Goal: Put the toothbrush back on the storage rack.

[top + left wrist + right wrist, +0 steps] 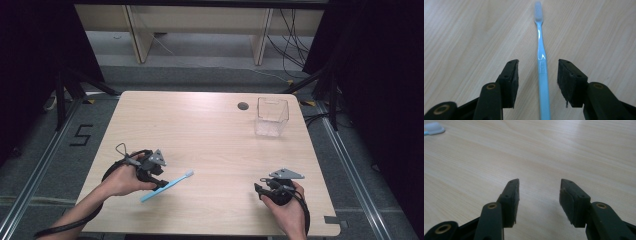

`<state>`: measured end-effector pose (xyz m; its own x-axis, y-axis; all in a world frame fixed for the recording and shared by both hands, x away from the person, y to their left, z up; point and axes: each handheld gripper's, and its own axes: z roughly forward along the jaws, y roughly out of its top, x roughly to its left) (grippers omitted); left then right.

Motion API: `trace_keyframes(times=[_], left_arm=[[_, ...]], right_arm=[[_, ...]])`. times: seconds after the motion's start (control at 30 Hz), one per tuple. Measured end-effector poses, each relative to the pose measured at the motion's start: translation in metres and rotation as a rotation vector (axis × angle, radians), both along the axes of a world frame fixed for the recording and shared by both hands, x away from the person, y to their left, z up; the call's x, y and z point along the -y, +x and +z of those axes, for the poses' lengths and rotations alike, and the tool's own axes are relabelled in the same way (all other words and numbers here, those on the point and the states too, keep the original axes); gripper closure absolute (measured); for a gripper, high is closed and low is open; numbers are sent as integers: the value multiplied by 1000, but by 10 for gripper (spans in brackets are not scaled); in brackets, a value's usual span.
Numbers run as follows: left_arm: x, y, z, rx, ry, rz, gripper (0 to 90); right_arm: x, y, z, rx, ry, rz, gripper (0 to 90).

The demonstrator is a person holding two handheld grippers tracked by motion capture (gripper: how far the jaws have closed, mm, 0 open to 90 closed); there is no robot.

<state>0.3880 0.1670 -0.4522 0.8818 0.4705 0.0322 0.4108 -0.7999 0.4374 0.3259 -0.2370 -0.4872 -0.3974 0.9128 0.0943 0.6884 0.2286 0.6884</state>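
Toothbrush (542, 67) flat – bristles away from left tool (537, 72) (open).

toothbrush (167, 187) (542, 72) | light blue handle, white bristle head | lies flat on the wooden table (210, 145), near-left part | in the high view, head points to the far right, handle end toward the near edge | handle runs between the spread jaws of the left gripper (537, 75) | bristle head (434, 128) glimpsed far left in the right gripper view
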Motion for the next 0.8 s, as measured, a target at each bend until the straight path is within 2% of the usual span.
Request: trace_keyframes(times=[0.03,0.07,0.1,0.13,0.2,0.27,0.37,0.4,0.43,0.47,0.53,0.57,0.63,0.67,0.7,0.8], left_arm=[[2,1,0,-4,13,-8,524],[6,5,-1,-25,34,-29,536],[6,5,-1,-25,34,-29,538],[11,8,-2,-51,58,-53,543],[16,10,-5,-76,84,-61,554],[21,13,-6,-94,138,-93,560],[25,14,-9,-99,169,-108,560],[27,14,-10,-101,181,-113,560],[29,15,-11,-102,194,-120,562],[30,15,-12,-106,201,-122,567],[32,16,-14,-116,219,-130,582],[33,17,-16,-126,232,-136,592],[33,18,-16,-128,242,-143,593],[33,18,-16,-129,250,-148,592],[33,19,-16,-132,252,-148,592],[34,23,-16,-141,278,-155,596]], right_arm=[[0,1,0,15,16,21,509],[1,2,1,18,-1,15,506],[1,2,1,18,-1,15,506],[1,2,2,12,-3,7,505],[2,2,2,17,-6,13,504],[2,2,2,24,-5,20,503],[0,0,3,5,16,-7,502],[2,1,3,25,0,8,501],[3,2,2,39,4,14,500],[2,1,3,24,14,14,500],[3,2,1,44,9,26,499],[2,1,2,20,5,11,496],[1,1,2,17,-1,8,495],[-2,1,1,12,20,4,491],[-2,1,1,12,20,4,491],[-5,-1,2,-24,13,1,488]])
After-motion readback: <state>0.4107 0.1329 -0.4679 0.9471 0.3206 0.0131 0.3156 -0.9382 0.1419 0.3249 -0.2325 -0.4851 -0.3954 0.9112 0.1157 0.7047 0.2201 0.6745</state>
